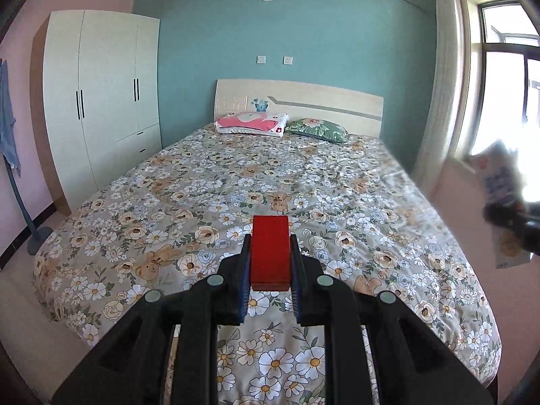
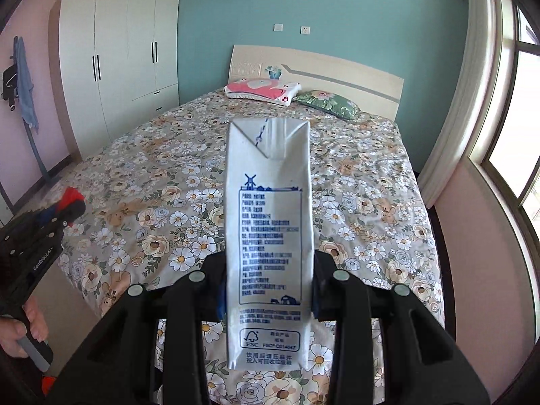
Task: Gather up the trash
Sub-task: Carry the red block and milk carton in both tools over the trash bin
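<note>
My left gripper [image 1: 270,253] is shut on a small red box [image 1: 270,253], held in the air over the foot of the bed. My right gripper [image 2: 268,270] is shut on a flattened white milk carton [image 2: 268,222] with blue print, which stands up between the fingers. In the left wrist view the carton [image 1: 499,182] and the right gripper [image 1: 506,212] show blurred at the right edge. In the right wrist view the left gripper [image 2: 69,207] with the red box [image 2: 71,195] appears at the left, held by a hand [image 2: 20,329].
A wide bed with a floral cover [image 1: 270,182] fills the middle, with a pink pillow [image 1: 251,124] and a green pillow [image 1: 317,130] at the headboard. A white wardrobe [image 1: 101,101] stands at the left, a window [image 1: 506,84] at the right, a coat stand [image 1: 13,168] at far left.
</note>
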The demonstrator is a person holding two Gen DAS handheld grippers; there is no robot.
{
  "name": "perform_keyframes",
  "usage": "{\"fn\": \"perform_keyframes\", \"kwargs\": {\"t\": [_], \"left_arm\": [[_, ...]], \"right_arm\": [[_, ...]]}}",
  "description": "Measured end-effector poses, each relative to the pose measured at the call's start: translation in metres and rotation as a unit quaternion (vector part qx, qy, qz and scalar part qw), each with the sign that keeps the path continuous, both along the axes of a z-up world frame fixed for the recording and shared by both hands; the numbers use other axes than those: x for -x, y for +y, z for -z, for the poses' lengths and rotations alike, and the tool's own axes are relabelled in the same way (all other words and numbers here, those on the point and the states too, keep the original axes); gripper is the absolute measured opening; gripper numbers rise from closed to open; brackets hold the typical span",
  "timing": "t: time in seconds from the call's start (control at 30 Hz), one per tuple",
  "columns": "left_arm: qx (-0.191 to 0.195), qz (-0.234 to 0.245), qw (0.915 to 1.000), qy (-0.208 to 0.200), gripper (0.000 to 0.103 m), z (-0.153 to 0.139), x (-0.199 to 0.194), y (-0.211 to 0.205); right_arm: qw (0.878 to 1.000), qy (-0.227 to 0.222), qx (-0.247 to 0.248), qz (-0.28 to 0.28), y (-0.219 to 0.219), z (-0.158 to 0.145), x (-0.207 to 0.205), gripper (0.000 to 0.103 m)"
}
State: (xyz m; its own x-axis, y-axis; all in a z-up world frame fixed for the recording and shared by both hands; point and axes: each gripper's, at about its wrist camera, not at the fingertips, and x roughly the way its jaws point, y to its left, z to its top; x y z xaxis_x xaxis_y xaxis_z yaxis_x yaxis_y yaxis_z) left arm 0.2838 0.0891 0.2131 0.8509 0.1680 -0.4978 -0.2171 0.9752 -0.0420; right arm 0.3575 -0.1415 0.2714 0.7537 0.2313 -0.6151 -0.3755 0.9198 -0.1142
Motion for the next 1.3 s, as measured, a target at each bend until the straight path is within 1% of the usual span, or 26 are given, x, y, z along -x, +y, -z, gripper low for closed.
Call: {"fn": "perform_keyframes", "kwargs": {"t": [0.1, 0.17, 0.3, 0.43, 0.53, 0.63, 0.7, 0.8, 0.9, 1.03, 1.17, 1.3], "left_arm": [[-0.023, -0.005, 0.9996, -0.013, 0.022, -0.01, 0.026, -0.001], [-0.028, -0.005, 0.9994, -0.02, 0.022, -0.014, 0.042, 0.001], [-0.045, -0.004, 0.9984, -0.036, 0.022, -0.017, 0.077, -0.002], [-0.066, 0.012, 0.9965, -0.051, 0.022, -0.009, 0.111, -0.008], [-0.072, 0.028, 0.9952, -0.059, 0.022, 0.001, 0.133, -0.012], [-0.072, 0.043, 0.9948, -0.058, 0.022, 0.015, 0.15, -0.015], [-0.079, 0.047, 0.9942, -0.056, 0.022, 0.025, 0.157, -0.018], [-0.09, 0.054, 0.9933, -0.049, 0.022, 0.041, 0.165, -0.023], [-0.088, 0.067, 0.9933, -0.035, 0.022, 0.058, 0.172, -0.026], [-0.089, 0.079, 0.9928, -0.014, 0.022, 0.083, 0.181, -0.03], [-0.087, 0.097, 0.9913, 0.02, 0.022, 0.114, 0.187, -0.034], [-0.076, 0.119, 0.9884, 0.056, 0.022, 0.146, 0.191, -0.037]], "right_arm": [[1.0, -0.011, 0.0, 0.002, -0.014, -0.005, 0.031, 0.036], [1.0, -0.018, 0.0, 0.0, -0.022, -0.006, 0.05, 0.036], [1.0, -0.029, 0.004, -0.006, -0.03, 0.001, 0.086, 0.036], [0.999, -0.029, 0.008, -0.016, -0.038, 0.019, 0.117, 0.036], [0.999, -0.029, 0.006, -0.023, -0.041, 0.035, 0.138, 0.036], [0.999, -0.028, -0.001, -0.032, -0.044, 0.052, 0.158, 0.036], [0.999, -0.028, -0.005, -0.041, -0.044, 0.063, 0.171, 0.036], [0.998, -0.027, -0.007, -0.054, -0.043, 0.08, 0.19, 0.036], [0.998, -0.023, -0.012, -0.065, -0.04, 0.097, 0.205, 0.036], [0.997, -0.005, -0.02, -0.078, -0.038, 0.123, 0.219, 0.036], [0.995, 0.02, -0.025, -0.09, -0.038, 0.154, 0.232, 0.036], [0.994, 0.043, -0.022, -0.095, -0.038, 0.184, 0.241, 0.036]]}}
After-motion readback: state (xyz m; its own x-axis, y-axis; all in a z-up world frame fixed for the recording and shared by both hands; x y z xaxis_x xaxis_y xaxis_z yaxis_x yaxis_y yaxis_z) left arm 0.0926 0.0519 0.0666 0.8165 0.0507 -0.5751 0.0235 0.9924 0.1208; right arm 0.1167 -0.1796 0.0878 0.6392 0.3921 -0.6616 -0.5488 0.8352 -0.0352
